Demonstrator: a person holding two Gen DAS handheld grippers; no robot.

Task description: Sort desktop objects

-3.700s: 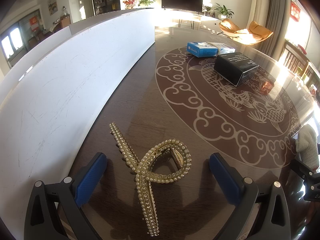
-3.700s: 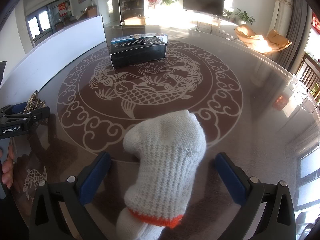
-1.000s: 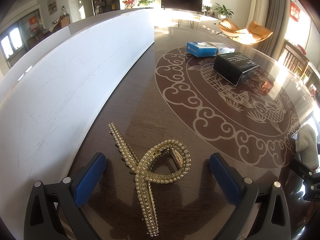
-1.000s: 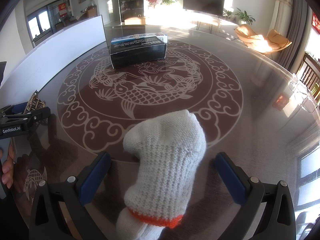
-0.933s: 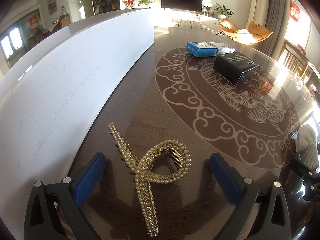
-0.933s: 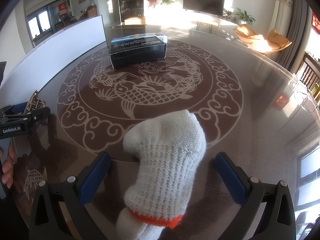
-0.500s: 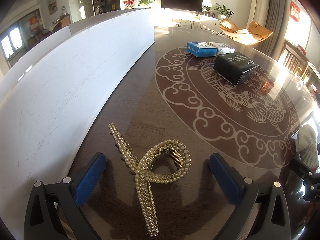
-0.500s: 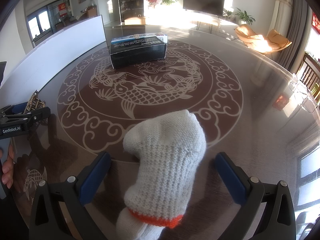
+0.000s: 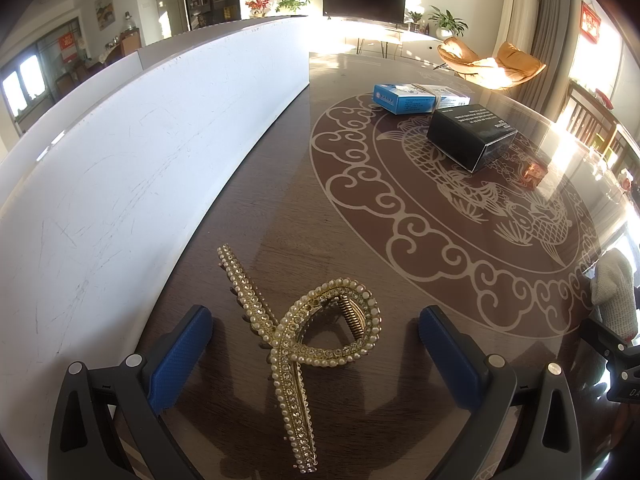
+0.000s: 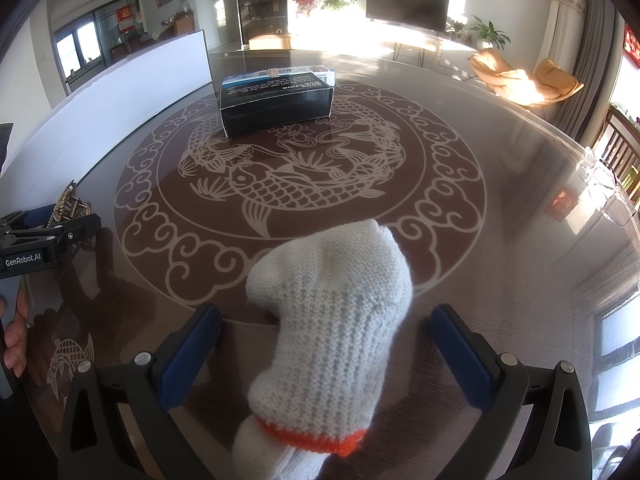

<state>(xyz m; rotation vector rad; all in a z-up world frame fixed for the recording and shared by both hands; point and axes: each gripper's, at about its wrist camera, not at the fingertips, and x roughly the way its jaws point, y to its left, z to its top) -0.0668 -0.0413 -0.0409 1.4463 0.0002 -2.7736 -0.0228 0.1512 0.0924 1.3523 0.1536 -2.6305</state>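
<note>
A gold pearl-studded hair claw clip (image 9: 308,328) lies on the dark round table (image 9: 280,200), between the open jaws of my left gripper (image 9: 316,344), which does not touch it. A white knitted glove with an orange cuff (image 10: 332,332) lies between the open jaws of my right gripper (image 10: 324,344), also untouched. The glove shows at the right edge of the left wrist view (image 9: 614,292). The left gripper (image 10: 48,236) and the clip (image 10: 68,200) show at the left of the right wrist view.
A black box (image 9: 472,136) and a blue and white box (image 9: 416,98) sit at the far side of the table's fish pattern; both show in the right wrist view (image 10: 276,108). A long white board (image 9: 120,168) stands along the table's left side.
</note>
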